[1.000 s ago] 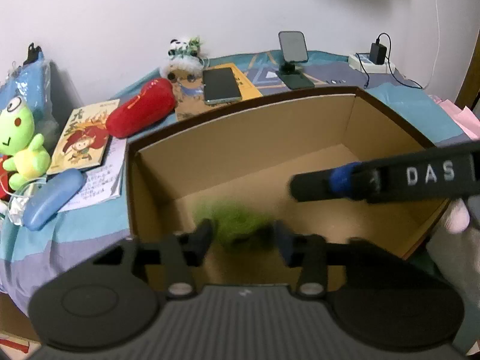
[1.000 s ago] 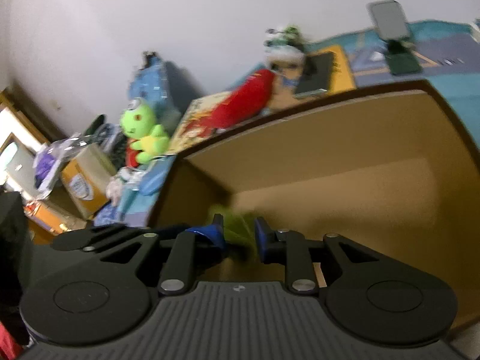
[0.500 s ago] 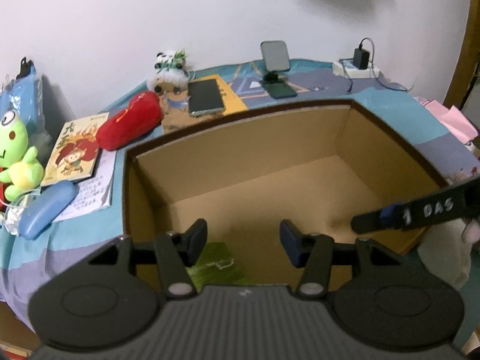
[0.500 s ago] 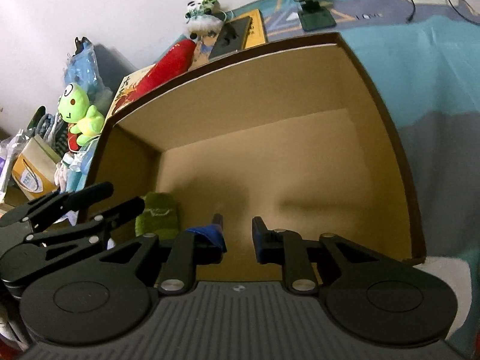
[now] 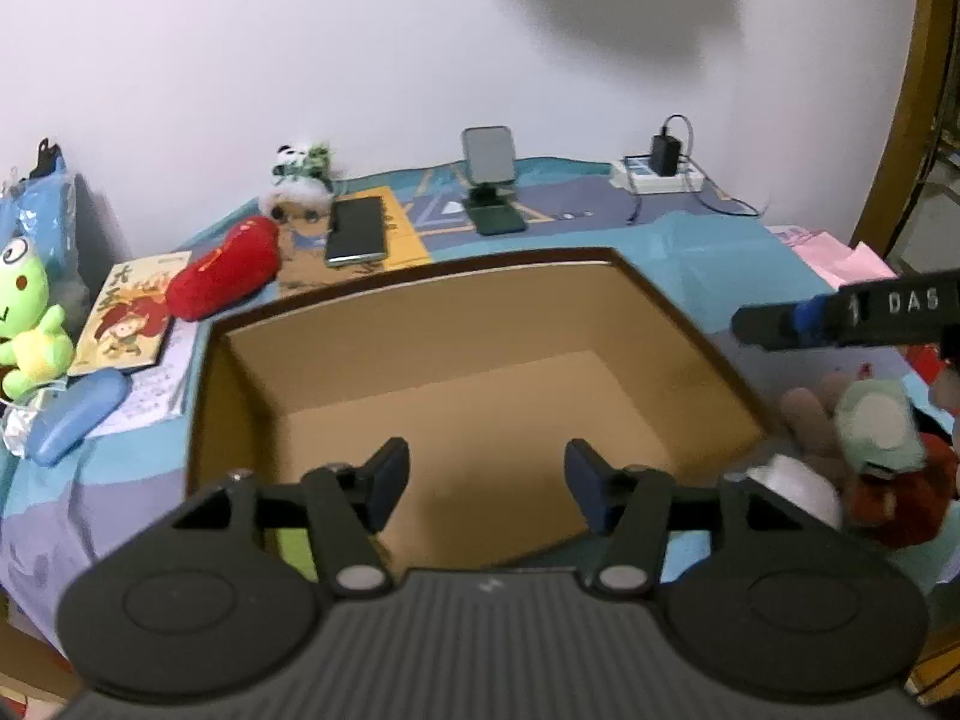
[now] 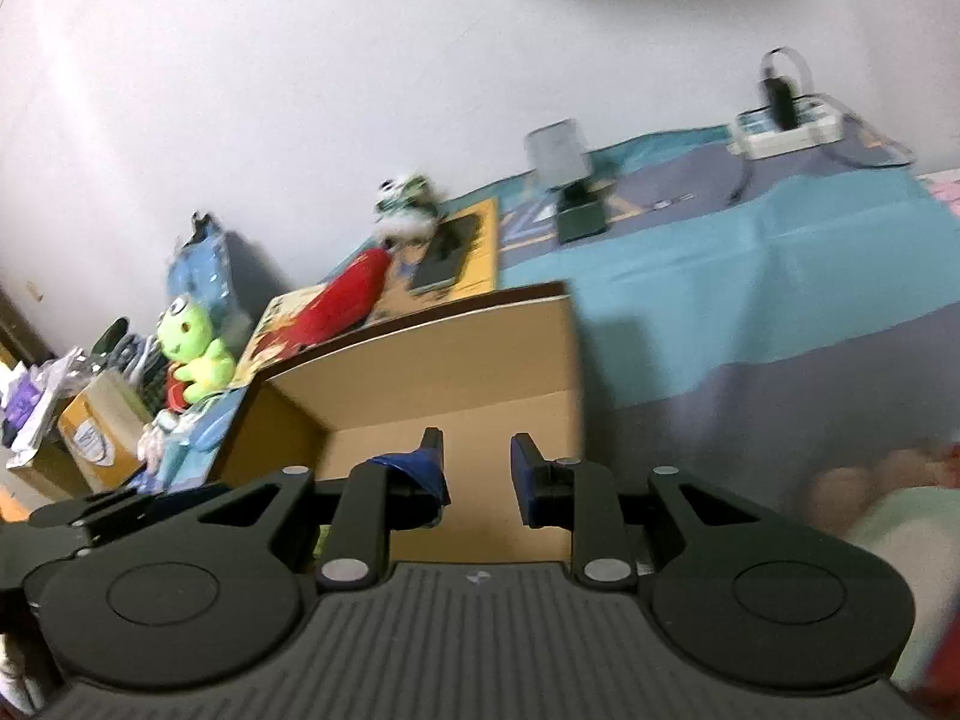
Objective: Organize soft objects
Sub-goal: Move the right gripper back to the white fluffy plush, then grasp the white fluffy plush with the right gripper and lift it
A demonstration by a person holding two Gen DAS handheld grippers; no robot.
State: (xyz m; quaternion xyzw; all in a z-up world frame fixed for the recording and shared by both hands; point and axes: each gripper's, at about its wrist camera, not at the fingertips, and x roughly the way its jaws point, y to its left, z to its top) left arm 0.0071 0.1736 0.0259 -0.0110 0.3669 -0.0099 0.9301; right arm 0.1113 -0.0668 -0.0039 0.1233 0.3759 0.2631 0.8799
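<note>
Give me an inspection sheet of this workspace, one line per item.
Surface: bed cover in teal and purple, a wall behind it.
Job's things: open cardboard box; a green thing shows at its near left corner; red plush, green frog plush and panda plush lie outside; more plush toys beside its right wall.
Clutter: phone, phone stand, picture book, blue case.
Grippers: left gripper open, empty; right gripper has just opened a little, nothing between its jaws.
Cables: charger on a power strip, cord trailing right.
Surroundings: wooden frame at right.
</note>
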